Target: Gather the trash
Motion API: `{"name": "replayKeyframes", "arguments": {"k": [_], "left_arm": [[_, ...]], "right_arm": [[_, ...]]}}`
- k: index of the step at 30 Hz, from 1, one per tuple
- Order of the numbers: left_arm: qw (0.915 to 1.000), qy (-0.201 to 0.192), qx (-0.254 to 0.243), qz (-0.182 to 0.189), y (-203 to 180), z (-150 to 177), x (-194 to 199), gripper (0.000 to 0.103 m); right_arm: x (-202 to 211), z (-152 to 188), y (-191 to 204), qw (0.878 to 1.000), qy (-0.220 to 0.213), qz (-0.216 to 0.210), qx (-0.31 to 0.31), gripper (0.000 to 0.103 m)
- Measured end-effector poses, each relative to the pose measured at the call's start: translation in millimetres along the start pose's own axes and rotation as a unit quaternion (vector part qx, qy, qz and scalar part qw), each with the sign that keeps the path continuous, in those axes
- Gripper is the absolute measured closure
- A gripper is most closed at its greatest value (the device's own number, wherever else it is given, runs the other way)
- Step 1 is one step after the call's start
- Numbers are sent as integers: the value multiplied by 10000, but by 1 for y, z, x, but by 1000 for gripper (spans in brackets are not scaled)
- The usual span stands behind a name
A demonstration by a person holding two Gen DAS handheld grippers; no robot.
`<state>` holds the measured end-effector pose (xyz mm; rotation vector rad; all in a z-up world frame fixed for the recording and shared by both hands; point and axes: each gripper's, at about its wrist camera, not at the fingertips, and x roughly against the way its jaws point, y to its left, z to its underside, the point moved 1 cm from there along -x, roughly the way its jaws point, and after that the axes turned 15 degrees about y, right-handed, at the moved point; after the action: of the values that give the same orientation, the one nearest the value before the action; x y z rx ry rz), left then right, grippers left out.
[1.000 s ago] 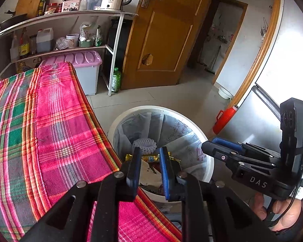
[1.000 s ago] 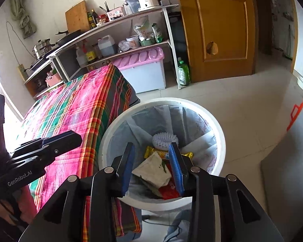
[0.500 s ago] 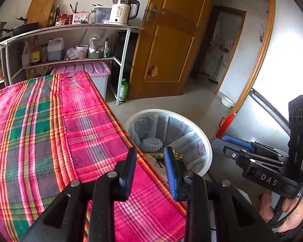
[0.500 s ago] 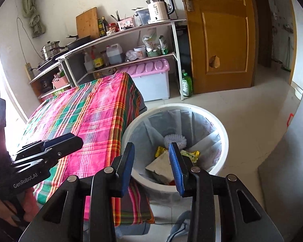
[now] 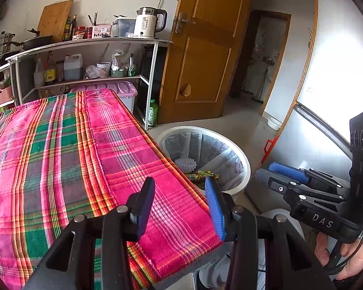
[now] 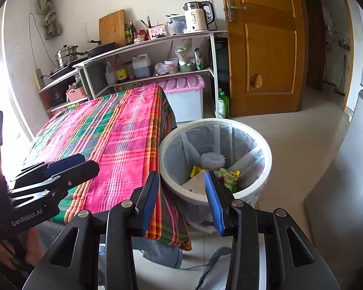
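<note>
A white round trash bin (image 6: 266,149) with a clear liner stands on the floor beside the table's right edge; it also shows in the left wrist view (image 5: 244,162). Inside lie a white foam net (image 6: 213,158), a yellow-green snack wrapper (image 6: 226,175) and crumpled paper (image 6: 196,181). My left gripper (image 5: 180,201) is open and empty above the table's near right corner. My right gripper (image 6: 181,199) is open and empty, above the gap between table corner and bin. Each gripper shows in the other's view, at the left (image 6: 60,169) and the right (image 5: 285,178).
The table carries a pink and green plaid cloth (image 5: 72,157). A shelf rack (image 5: 89,48) with kettle, bottles and pans stands behind it, with a pink-lidded box (image 6: 184,96) underneath. A wooden door (image 5: 200,55) and a grey fridge (image 6: 351,169) flank the floor.
Both grippers have pulled up and back from over the bin. The left gripper now hangs over the cloth, and both stand wider open.
</note>
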<state>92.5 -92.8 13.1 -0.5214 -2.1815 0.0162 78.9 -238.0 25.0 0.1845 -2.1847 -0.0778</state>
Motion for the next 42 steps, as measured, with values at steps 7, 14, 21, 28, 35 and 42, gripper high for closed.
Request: {"name": "replayKeyframes", "arguments": {"k": [7,14,21,28,35,42], "left_arm": [[9999,-37,-98,-22,-8,17,12,58],[9997,-65,-221,-82,-15,25,17,58],[9996,-118,-253,-92,-19,27,20,58],[9995,-124,-269,-87,-20,28,20,58],[9996,-99,-239,-56,-20,28,19,58],[9997,-85,-222,-33,-19,27,18,58]], "right_arm": [[9,16,3,10000,-54,52,-19,62],[17,28,4,9999,-118,67,-23,61],[21,33,1,9998,-169,80,-74,61],[22,33,1,9998,-178,94,-89,60],[22,34,1,9998,-148,89,-85,60],[22,34,0,9998,-128,94,-86,60]]}}
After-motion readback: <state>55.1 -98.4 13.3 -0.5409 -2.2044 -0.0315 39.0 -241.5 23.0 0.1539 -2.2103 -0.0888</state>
